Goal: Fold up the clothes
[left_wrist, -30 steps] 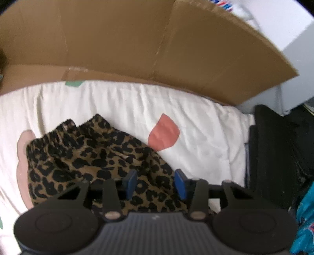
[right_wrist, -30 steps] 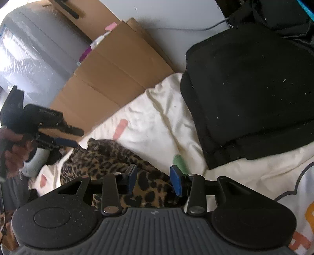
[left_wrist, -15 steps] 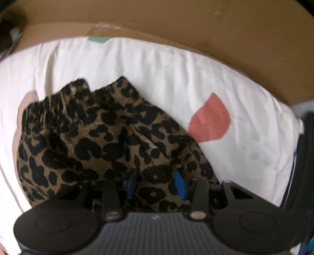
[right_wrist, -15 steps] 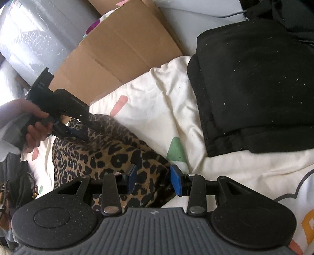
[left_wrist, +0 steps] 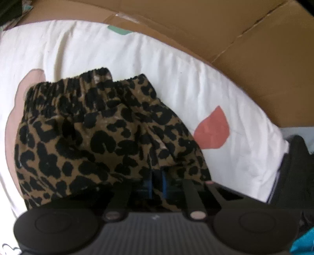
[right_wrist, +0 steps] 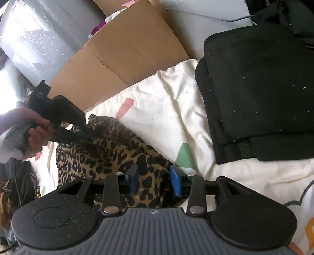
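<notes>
Leopard-print shorts (left_wrist: 94, 137) with an elastic waistband lie on a white printed sheet (left_wrist: 176, 78). My left gripper (left_wrist: 157, 183) is shut on the shorts' near edge; its blue pads are pinched together on the fabric. In the right wrist view the shorts (right_wrist: 109, 155) lie bunched at lower left. My right gripper (right_wrist: 154, 180) is open, with a fold of the shorts between its blue pads (right_wrist: 175, 181). The left gripper (right_wrist: 78, 135), held in a hand, shows there at the shorts' far end.
A folded black garment (right_wrist: 259, 94) lies on the sheet (right_wrist: 166, 109) to the right. Flat brown cardboard (left_wrist: 215, 29) stands along the sheet's far edge, also in the right wrist view (right_wrist: 121, 58). A black cable (right_wrist: 225, 18) runs behind it.
My left gripper dropped to the shorts and closed on their near edge. My right gripper moved in so that a fold of the shorts lies between its open pads.
</notes>
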`<state>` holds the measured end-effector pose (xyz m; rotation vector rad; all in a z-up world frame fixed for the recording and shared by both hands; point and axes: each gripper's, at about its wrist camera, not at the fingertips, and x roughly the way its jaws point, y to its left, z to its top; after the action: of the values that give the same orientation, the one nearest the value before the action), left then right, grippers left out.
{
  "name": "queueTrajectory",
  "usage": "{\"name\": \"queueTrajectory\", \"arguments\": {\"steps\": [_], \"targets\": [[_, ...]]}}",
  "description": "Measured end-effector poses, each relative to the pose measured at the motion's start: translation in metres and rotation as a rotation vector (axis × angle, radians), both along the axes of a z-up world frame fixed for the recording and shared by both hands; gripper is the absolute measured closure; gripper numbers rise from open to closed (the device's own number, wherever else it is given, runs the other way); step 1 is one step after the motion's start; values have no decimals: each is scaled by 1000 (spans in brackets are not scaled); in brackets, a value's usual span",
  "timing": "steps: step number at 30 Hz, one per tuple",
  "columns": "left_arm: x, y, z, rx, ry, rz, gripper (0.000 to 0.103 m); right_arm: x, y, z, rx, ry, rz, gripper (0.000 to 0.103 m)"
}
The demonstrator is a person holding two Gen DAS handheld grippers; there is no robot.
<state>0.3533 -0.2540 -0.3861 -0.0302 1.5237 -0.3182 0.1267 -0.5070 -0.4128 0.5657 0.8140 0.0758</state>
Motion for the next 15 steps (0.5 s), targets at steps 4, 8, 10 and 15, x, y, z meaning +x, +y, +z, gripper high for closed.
{"name": "queueTrajectory", "arguments": {"steps": [4,8,10,15], "targets": [[-3,4,13,-13,-1,-51,101,1,6,-3,-29,16,21,87],[-2,5,25,-35,-6,-81,101,-4,1,-7,-34,27,-6,95],[-1,5,30,-52,-7,-81,102,-6,0,-7,-37,25,-9,97],[5,-4,43,-90,-19,-80,102,-9,1,-4,-46,10,-4,98]]}}
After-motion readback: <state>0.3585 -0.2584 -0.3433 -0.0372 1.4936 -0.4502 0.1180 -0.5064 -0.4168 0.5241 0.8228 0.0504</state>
